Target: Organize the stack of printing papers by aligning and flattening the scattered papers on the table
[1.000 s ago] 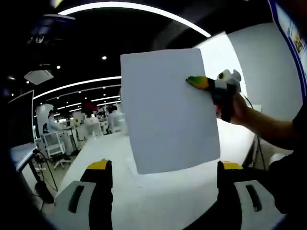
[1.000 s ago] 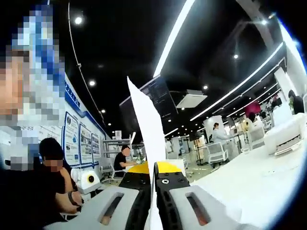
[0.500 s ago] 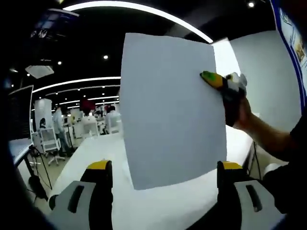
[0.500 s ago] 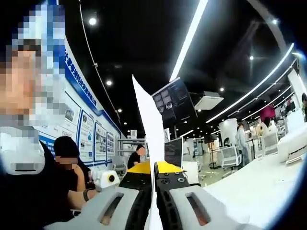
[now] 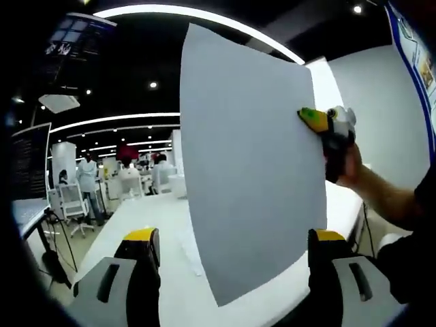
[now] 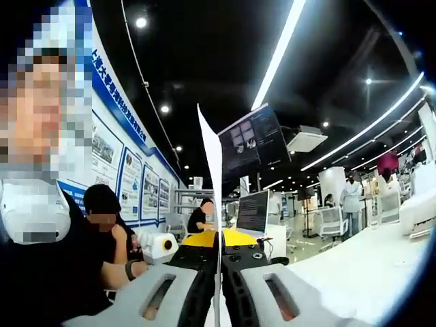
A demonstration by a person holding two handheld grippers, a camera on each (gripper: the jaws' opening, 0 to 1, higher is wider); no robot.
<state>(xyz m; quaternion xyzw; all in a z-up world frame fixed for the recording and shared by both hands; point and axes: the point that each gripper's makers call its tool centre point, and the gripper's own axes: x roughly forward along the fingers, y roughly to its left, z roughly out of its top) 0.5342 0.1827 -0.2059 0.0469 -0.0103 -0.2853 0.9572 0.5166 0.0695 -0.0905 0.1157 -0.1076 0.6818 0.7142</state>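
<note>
While the right tongs (image 6: 218,255) sit clenched on the edge of one sheet (image 5: 252,163), that sheet stands up in the air, well above the worktop (image 5: 170,225). From the right gripper view we catch it edge-on, a thin white blade (image 6: 212,157) rising straight out from between the two closed jaws. Over in the left gripper view, the left tongs (image 5: 231,255) are wide apart and released, one yellow-tipped jaw on each side at the bottom, nothing between them. Just beyond them hangs the sheet, broad side on, tilted, its lower corner dipping down between the two jaws without touching either. At its right edge the right tongs (image 5: 315,120) come in from the side, green and yellow tip pinching the paper, with a hand (image 5: 351,163) wrapped round the grip and a dark sleeve (image 5: 409,225) behind. Under the sheet there is more white paper (image 5: 191,248) lying flat on the white worktop; how many pieces I cannot tell.

Further out in the right gripper view, two people sit to the left in dark clothes, one close by and one (image 6: 102,225) behind with a hand forward. Past them, one person (image 6: 201,219) sits at a laptop (image 6: 253,212). One big screen (image 6: 255,139) hangs overhead, and blue posters (image 6: 129,184) line the wall. Far off in the left gripper view, people in white coats (image 5: 87,176) stand among white chairs (image 5: 71,204), under long strip lights (image 5: 197,13).
</note>
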